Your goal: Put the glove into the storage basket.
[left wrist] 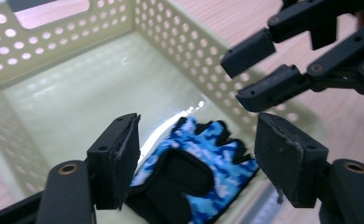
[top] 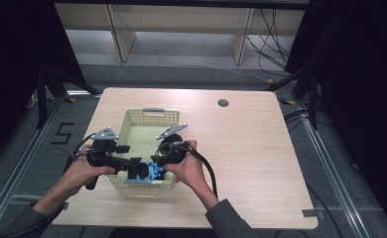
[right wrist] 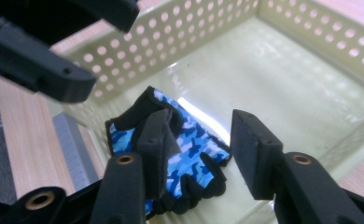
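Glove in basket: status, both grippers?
Left gripper open, above the glove. Right gripper open, also over it, nothing held. Glove lies flat on the basket floor, near end. Nothing in the way.

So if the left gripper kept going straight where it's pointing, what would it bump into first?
Most likely the blue camouflage glove lying on the basket floor. It sits right between and beyond the left gripper's open jaws. How far off it lies is hard to judge.

Wooden table (top: pixel 241 163); grey floor (top: pixel 181 74)
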The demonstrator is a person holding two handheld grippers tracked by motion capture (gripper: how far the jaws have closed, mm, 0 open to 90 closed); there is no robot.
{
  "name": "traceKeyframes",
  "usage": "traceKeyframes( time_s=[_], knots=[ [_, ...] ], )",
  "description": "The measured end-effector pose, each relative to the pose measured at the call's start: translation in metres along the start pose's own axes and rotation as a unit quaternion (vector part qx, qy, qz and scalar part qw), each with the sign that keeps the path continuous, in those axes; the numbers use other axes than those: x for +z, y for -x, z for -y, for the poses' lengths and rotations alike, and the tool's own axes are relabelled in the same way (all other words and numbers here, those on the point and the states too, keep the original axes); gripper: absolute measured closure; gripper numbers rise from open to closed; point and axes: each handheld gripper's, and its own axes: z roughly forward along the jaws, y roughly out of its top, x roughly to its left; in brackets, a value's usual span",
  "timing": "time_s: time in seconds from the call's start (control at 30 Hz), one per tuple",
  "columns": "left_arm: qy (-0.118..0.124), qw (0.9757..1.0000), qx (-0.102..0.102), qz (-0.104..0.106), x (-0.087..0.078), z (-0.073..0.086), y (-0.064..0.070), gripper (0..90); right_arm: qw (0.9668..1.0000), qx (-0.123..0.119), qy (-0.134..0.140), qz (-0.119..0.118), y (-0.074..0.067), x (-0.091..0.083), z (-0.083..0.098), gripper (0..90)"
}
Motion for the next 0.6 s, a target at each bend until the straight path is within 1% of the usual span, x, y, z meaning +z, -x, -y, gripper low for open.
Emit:
traceKeyframes(
  time_s=[0.03, 0.07, 0.1, 0.13, 0.17, 0.2, 0.27, 0.3, 0.33, 0.37, 0.4, 0.43, 0.47, 0.5, 0.53, 0.57, 0.6],
  knots=[
    [0.004, 1.0000, 0.000, 0.005, -0.001, 0.001, 0.002, 29.3, 0.9999, 0.000, 0.009, -0.006, 0.001, -0.004, 0.002, 57.5],
    [0.010, 0.9999, -0.003, 0.009, -0.003, 0.001, 0.006, 28.6, 0.9999, 0.000, 0.006, -0.008, 0.001, -0.009, 0.002, 56.7],
    [0.014, 0.9998, -0.007, 0.013, -0.004, 0.002, 0.010, 27.5, 0.9998, -0.001, 0.016, -0.012, 0.001, -0.013, 0.004, 55.1],
    [0.014, 0.9998, -0.006, 0.016, -0.006, 0.002, 0.013, 25.9, 0.9996, -0.001, 0.025, -0.013, 0.001, -0.016, 0.006, 53.5],
    [0.019, 0.9996, -0.006, 0.021, -0.007, 0.003, 0.017, 24.9, 0.9996, -0.004, 0.021, -0.016, 0.002, -0.020, 0.007, 53.0],
    [0.022, 0.9995, -0.006, 0.020, -0.008, 0.004, 0.022, 23.5, 0.9995, -0.006, 0.027, -0.014, 0.003, -0.024, 0.009, 51.9],
    [0.029, 0.9991, -0.002, 0.030, -0.011, 0.006, 0.031, 22.2, 0.9991, -0.002, 0.036, -0.021, 0.004, -0.031, 0.013, 49.2],
    [0.033, 0.9987, -0.007, 0.037, -0.012, 0.008, 0.036, 21.4, 0.9991, 0.000, 0.039, -0.019, 0.005, -0.037, 0.016, 47.5],
    [0.034, 0.9985, -0.008, 0.041, -0.012, 0.009, 0.039, 20.1, 0.9985, 0.000, 0.047, -0.027, 0.006, -0.040, 0.018, 46.0],
    [0.035, 0.9983, -0.009, 0.047, -0.012, 0.010, 0.044, 19.6, 0.9983, -0.004, 0.054, -0.022, 0.007, -0.042, 0.020, 44.9],
    [0.035, 0.9982, -0.006, 0.049, -0.012, 0.012, 0.050, 19.5, 0.9983, 0.003, 0.055, -0.017, 0.007, -0.047, 0.023, 44.4],
    [0.039, 0.9979, -0.007, 0.051, -0.011, 0.013, 0.053, 18.2, 0.9978, 0.003, 0.062, -0.023, 0.009, -0.050, 0.026, 43.6],
    [0.040, 0.9971, -0.004, 0.064, -0.010, 0.015, 0.058, 17.5, 0.9977, 0.006, 0.065, -0.019, 0.009, -0.054, 0.028, 43.2],
    [0.035, 0.9971, -0.003, 0.067, -0.010, 0.017, 0.061, 17.4, 0.9973, 0.009, 0.070, -0.017, 0.010, -0.058, 0.030, 42.8],
    [0.039, 0.9970, 0.003, 0.067, -0.009, 0.018, 0.065, 17.4, 0.9971, 0.015, 0.072, -0.021, 0.009, -0.061, 0.032, 42.5],
    [0.038, 0.9968, 0.008, 0.069, -0.008, 0.020, 0.068, 17.2, 0.9964, 0.010, 0.081, -0.022, 0.011, -0.063, 0.035, 42.2],
    [0.038, 0.9965, 0.009, 0.075, -0.006, 0.021, 0.070, 17.1, 0.9963, 0.012, 0.083, -0.021, 0.012, -0.066, 0.037, 41.9]
  ],
)
